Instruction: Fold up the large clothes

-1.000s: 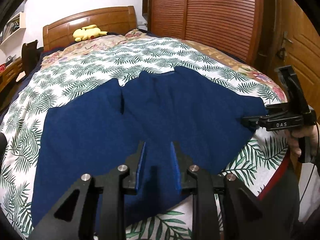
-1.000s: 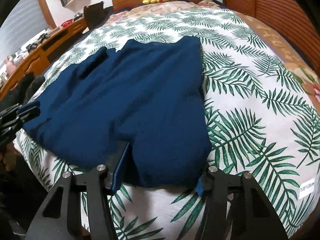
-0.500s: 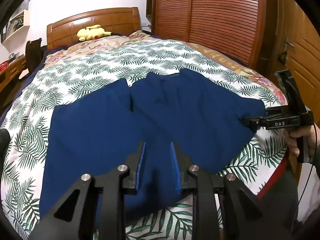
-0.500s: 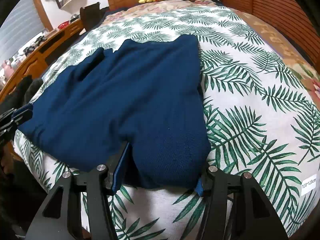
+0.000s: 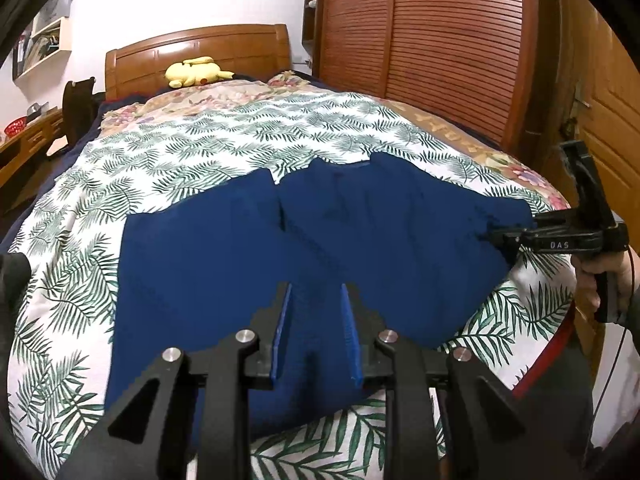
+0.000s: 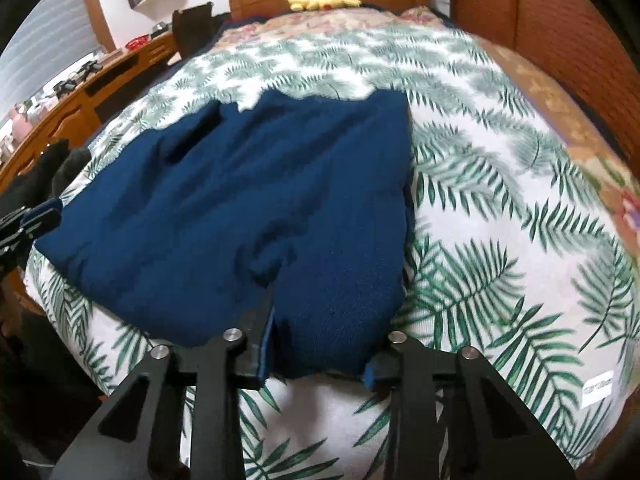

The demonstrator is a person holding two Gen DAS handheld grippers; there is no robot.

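Observation:
A large dark blue garment (image 5: 248,264) lies spread on the palm-leaf bedspread (image 5: 224,136); it also shows in the right wrist view (image 6: 248,208). My left gripper (image 5: 316,300) has a narrow gap between its blue pads with the near hem between them. In the right wrist view it (image 6: 24,224) sits at the garment's left corner. My right gripper (image 6: 320,340) has its fingers wide apart over the garment's near corner. In the left wrist view it (image 5: 504,236) meets the garment's right corner, where the cloth is bunched.
A wooden headboard (image 5: 196,52) with a yellow plush toy (image 5: 196,72) stands at the far end. A slatted wooden wardrobe (image 5: 440,32) runs along the right of the bed. A desk (image 6: 80,84) with small items stands on the left.
Both grippers have drawn back toward the foot of the bed, and the garment has come with them. The right corner of the cloth has bunched up.

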